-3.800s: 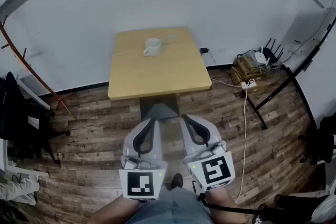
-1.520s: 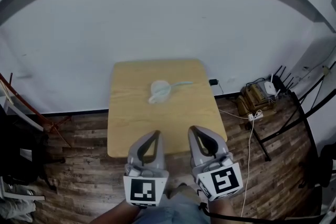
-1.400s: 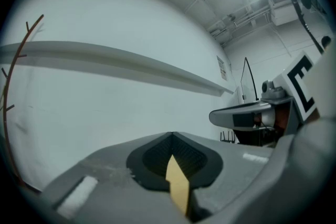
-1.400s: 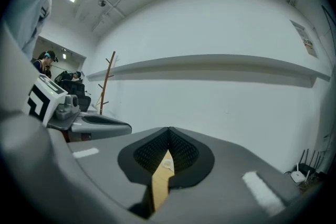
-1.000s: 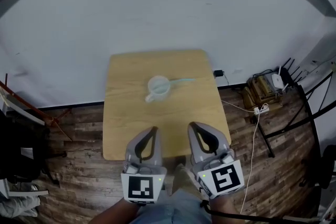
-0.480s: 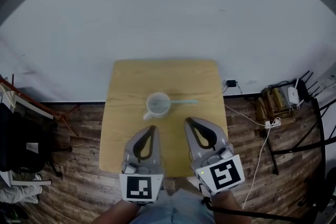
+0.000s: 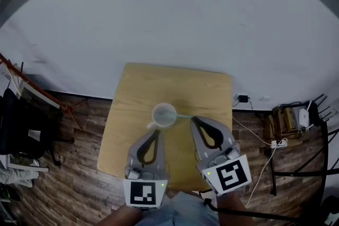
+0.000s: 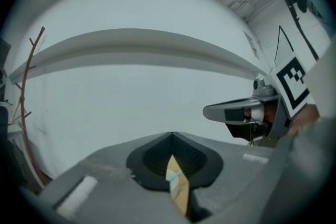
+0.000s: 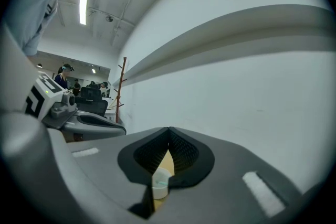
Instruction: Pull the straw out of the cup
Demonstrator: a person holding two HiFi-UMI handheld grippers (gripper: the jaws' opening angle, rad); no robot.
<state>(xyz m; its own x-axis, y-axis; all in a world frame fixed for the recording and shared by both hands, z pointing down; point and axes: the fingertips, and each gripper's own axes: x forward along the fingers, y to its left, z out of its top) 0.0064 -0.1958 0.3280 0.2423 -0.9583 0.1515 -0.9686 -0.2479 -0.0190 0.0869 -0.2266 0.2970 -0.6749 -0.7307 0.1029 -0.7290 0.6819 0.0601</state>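
Observation:
A white cup (image 7: 164, 115) stands near the middle of the wooden table (image 7: 204, 87). A pale blue straw (image 7: 183, 116) leans out of it to the right. My left gripper (image 7: 157, 132) is shut and empty, its tips just short of the cup's near side. Also shut and empty, my right gripper (image 7: 194, 119) has its tips close to the straw's outer end. In the left gripper view the closed jaws leave only a sliver showing the cup (image 8: 172, 178). The right gripper view shows the cup (image 9: 160, 186) through a similar narrow slit.
A reddish coat stand (image 7: 32, 87) and dark clothing (image 7: 16, 129) are on the left. Cables and a box of electronics (image 7: 288, 121) lie on the wood floor at the right. A white wall rises directly behind the table.
Both grippers and the head view have moved forward to the table. The cup, once well ahead of the tips, now sits just beyond them. The jaws stayed shut.

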